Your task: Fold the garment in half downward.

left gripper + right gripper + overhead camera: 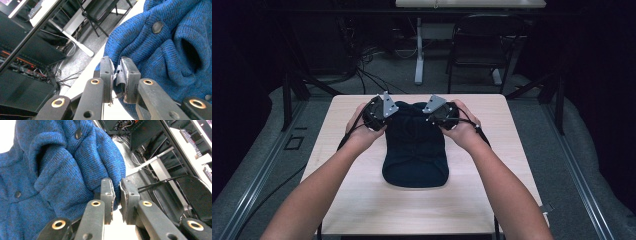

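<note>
A dark blue knitted garment (pixel 414 145) with buttons lies bunched along the middle of the light wooden table (pixel 357 200). My left gripper (pixel 388 116) is at its far left corner and my right gripper (pixel 436 117) at its far right corner, each held in a hand. In the left gripper view the jaws of the left gripper (pixel 117 71) stand close together with a fold of the blue knit (pixel 160 55) pinched between the pads. In the right gripper view the right gripper (pixel 117 193) pinches the knit's edge (pixel 62 177) in the same way.
Beyond the table's far edge stand a black chair (pixel 484 45) and a white desk leg (pixel 418 55), with cables (pixel 362 67) on the grey floor. Bare tabletop lies left, right and in front of the garment. Metal rails run along both sides of the table.
</note>
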Available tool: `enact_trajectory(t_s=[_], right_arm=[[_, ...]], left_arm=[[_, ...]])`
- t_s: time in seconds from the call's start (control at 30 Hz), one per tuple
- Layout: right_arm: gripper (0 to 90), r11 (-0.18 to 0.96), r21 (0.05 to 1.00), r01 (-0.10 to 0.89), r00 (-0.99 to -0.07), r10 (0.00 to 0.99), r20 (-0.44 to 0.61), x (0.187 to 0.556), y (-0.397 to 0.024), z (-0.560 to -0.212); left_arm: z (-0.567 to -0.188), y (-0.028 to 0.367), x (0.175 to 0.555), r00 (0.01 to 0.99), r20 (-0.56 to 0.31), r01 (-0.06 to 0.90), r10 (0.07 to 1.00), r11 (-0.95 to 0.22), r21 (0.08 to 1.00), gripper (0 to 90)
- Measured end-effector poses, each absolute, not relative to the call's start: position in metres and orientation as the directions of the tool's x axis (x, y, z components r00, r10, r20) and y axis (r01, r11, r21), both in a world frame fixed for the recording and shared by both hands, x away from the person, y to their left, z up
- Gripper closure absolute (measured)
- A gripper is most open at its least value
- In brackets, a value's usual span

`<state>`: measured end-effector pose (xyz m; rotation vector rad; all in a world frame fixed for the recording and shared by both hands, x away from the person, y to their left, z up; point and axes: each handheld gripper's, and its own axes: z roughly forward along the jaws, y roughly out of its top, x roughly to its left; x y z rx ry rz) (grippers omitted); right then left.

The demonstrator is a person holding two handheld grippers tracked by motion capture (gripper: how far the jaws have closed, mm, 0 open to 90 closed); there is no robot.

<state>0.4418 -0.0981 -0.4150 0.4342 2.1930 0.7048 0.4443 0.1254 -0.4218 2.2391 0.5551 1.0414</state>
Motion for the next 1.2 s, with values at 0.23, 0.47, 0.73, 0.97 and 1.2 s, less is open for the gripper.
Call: enact_trajectory(t_s=[0.23, 0.47, 0.73, 0.97, 1.2], right_arm=[[81.0, 0.814, 0.579, 0.044, -0.65, 0.463, -0.603, 0.426, -0.099, -0.422], [80.9, 0.84, 0.542, 0.025, -0.669, 0.417, -0.615, 0.412, -0.1, -0.437], [80.9, 0.855, 0.518, 0.032, -0.693, 0.393, -0.605, 0.411, -0.099, -0.451], [80.9, 0.83, 0.553, 0.074, -0.667, 0.453, -0.591, 0.427, -0.098, -0.439], [80.4, 0.809, 0.587, 0.028, -0.675, 0.449, -0.586, 0.399, -0.105, -0.445]], left_arm=[[-0.435, 0.126, 0.425, 0.625, 0.556, 0.084, 0.549, -0.754, 0.651, 81.0], [-0.452, 0.127, 0.411, 0.646, 0.545, 0.086, 0.534, -0.76, 0.644, 81.0], [-0.461, 0.126, 0.415, 0.659, 0.536, 0.107, 0.528, -0.771, 0.628, 81.0], [-0.438, 0.124, 0.425, 0.579, 0.516, 0.122, 0.631, -0.693, 0.71, 81.0], [-0.458, 0.126, 0.393, 0.649, 0.537, 0.058, 0.539, -0.739, 0.671, 80.9]])
